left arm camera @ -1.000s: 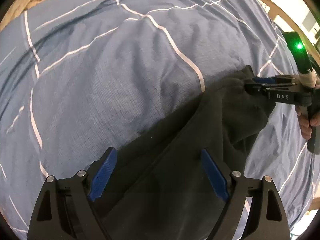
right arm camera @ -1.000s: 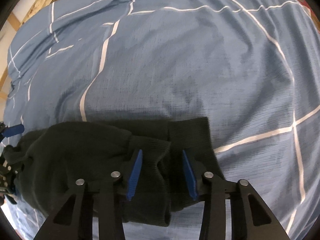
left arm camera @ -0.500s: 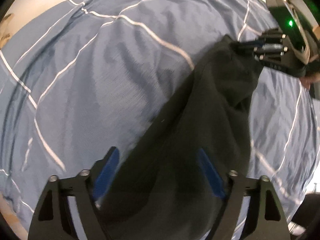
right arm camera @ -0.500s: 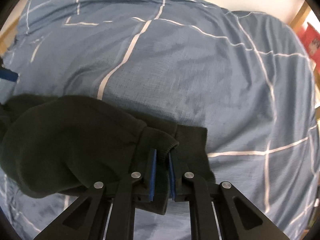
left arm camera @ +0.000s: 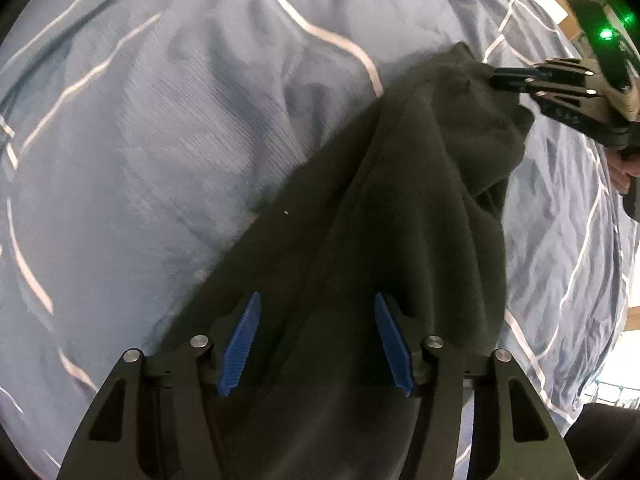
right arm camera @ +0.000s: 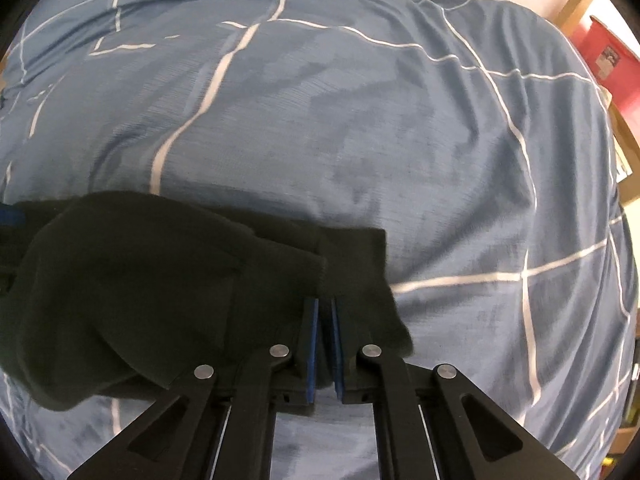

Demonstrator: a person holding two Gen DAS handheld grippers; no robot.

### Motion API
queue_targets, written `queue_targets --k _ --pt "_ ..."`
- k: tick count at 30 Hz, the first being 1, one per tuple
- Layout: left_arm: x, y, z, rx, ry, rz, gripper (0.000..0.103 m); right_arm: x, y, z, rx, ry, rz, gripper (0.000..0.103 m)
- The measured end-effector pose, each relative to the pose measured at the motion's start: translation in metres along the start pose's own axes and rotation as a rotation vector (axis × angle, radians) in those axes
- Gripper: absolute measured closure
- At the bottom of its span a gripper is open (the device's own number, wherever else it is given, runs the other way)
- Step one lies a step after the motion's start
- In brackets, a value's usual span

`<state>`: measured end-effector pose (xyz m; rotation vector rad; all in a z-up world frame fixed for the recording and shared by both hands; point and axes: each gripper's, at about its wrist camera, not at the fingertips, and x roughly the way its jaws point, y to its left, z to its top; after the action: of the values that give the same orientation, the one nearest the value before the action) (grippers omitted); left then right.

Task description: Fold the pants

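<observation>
Blue-padded fingers of right gripper clamped on dark green fleece pants, lifting one end. Left gripper spread apart over pants draped across blue checked bed cover, probably readying a second hold.

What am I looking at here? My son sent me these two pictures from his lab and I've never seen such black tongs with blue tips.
There is no robot arm: a person holds one two-finger tool in each hand, and each tool carries a wide-angle camera looking forward along its fingers. So one picture is the left tool's view, the other the right tool's. Below is a bed with a blue quilt crossed by white lines, and dark pants lying on it. The right tool has its blue pads shut on one end of the pants; you also see it at the upper right of the left view. The left tool is open, its pads apart over the cloth, gripping nothing.
</observation>
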<state>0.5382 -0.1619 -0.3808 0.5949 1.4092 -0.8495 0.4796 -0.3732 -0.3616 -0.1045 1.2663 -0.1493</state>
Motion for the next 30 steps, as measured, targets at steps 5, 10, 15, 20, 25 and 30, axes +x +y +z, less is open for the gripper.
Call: queue_targets --k 5,10,15,20,25,30 --pt "0.006 -0.006 0.002 -0.008 0.014 -0.014 0.062 -0.005 -0.011 -0.001 0.046 -0.038 0.07 0.096" --pt "0.001 -0.005 0.0 -0.021 0.003 -0.019 0.067 -0.01 -0.019 0.004 0.101 -0.1 0.151 0.064" --pt "-0.002 0.002 -0.005 -0.058 0.001 -0.027 0.074 0.012 -0.019 0.016 0.094 -0.063 0.166 0.064" --pt "0.001 0.01 -0.012 -0.089 0.0 -0.026 0.078 0.037 -0.019 0.017 0.123 0.017 0.241 0.066" --pt "-0.01 0.001 -0.013 -0.083 -0.035 -0.001 0.092 0.028 -0.019 0.016 0.102 0.017 0.274 0.095" --pt "-0.048 -0.014 -0.006 -0.047 -0.116 0.06 0.093 -0.016 -0.025 0.016 0.072 -0.07 0.207 0.096"
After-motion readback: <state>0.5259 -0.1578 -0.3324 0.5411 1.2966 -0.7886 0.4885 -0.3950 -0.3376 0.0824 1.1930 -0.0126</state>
